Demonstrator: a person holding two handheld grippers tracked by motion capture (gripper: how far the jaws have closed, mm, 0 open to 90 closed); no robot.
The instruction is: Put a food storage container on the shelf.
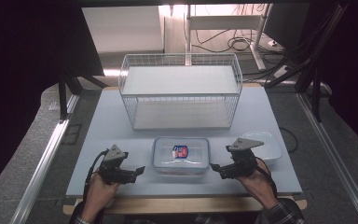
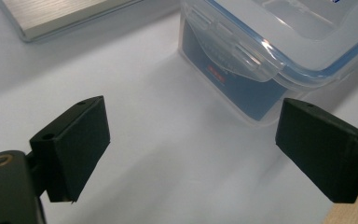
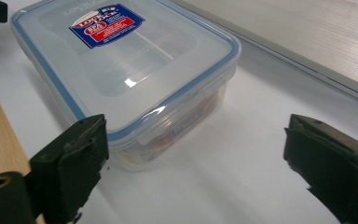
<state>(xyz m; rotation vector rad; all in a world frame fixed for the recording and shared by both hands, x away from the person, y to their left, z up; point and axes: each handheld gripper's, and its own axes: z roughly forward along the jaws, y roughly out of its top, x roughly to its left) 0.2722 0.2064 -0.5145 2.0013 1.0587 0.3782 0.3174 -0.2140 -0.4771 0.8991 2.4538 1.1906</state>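
Altogether two clear plastic containers sit on the table [image 1: 98,135]: one lidded food box [image 1: 181,156] with blue seal and clip latches at the front centre, and one shallower tub [image 1: 266,145] partly hidden behind the right gripper [image 1: 220,170]. One white wire basket [image 1: 181,91] stands behind them. A red-and-blue label [image 3: 106,24] tops the box lid; its print is too blurred to read. The left gripper [image 1: 137,172] and the right flank the box, both jaws spread wide, holding nothing.
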